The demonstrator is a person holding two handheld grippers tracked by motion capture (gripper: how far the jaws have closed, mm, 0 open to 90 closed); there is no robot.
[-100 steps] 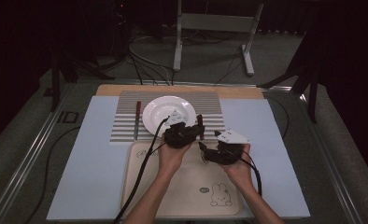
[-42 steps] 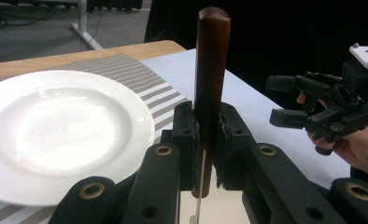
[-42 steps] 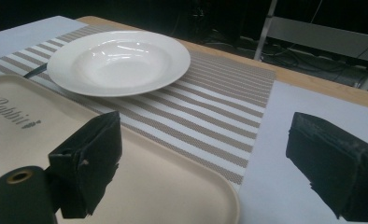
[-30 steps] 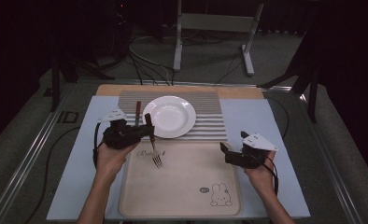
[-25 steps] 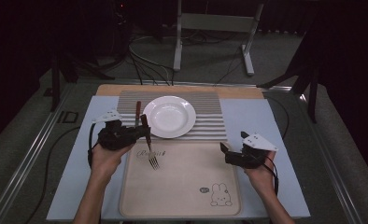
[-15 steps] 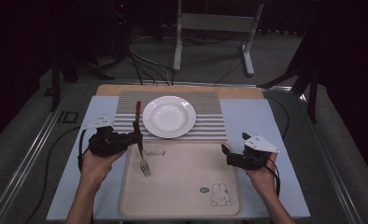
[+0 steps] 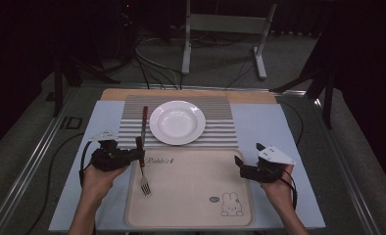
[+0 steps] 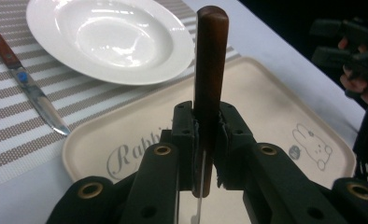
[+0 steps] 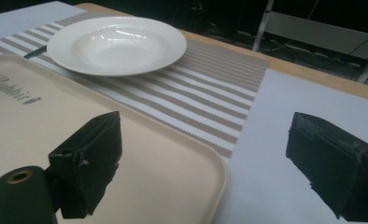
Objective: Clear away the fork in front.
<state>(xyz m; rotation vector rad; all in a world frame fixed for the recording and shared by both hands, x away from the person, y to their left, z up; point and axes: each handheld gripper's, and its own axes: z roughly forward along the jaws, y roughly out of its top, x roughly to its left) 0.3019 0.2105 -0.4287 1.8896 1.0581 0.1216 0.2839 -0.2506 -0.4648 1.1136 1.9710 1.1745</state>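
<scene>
**A:** Fork (image 7: 143,166) — where do you have it?

**B:** In my left claw (image 7: 138,155). The pads are clamped on the wooden handle; in the left gripper view that brown handle (image 8: 209,79) rises straight up between the two black jaws, and a thin strip of metal runs down below them. From the high view the fork hangs over the left part of the beige tray (image 7: 196,205), tines toward me, near the "Rabbit" lettering. I cannot tell whether the tines touch the tray.

**A:** And the other side?

**B:** My right claw (image 7: 245,169) has its jaws well apart with nothing between them. It sits at the right edge of the tray, and in the right gripper view one jaw is over the tray corner and the other over the pale blue mat (image 9: 285,140).

**A:** What else is on the table?

**B:** A white plate (image 7: 177,122) stands on the striped placemat (image 7: 215,132), just beyond the tray. A knife (image 7: 144,122) with a wooden handle lies on the placemat, just left of the plate, its tip pointing toward the tray. In the left gripper view the knife blade (image 8: 44,109) ends near the tray's rim.

**A:** The two hands?

**B:** Well apart, one at each side of the tray.
</scene>
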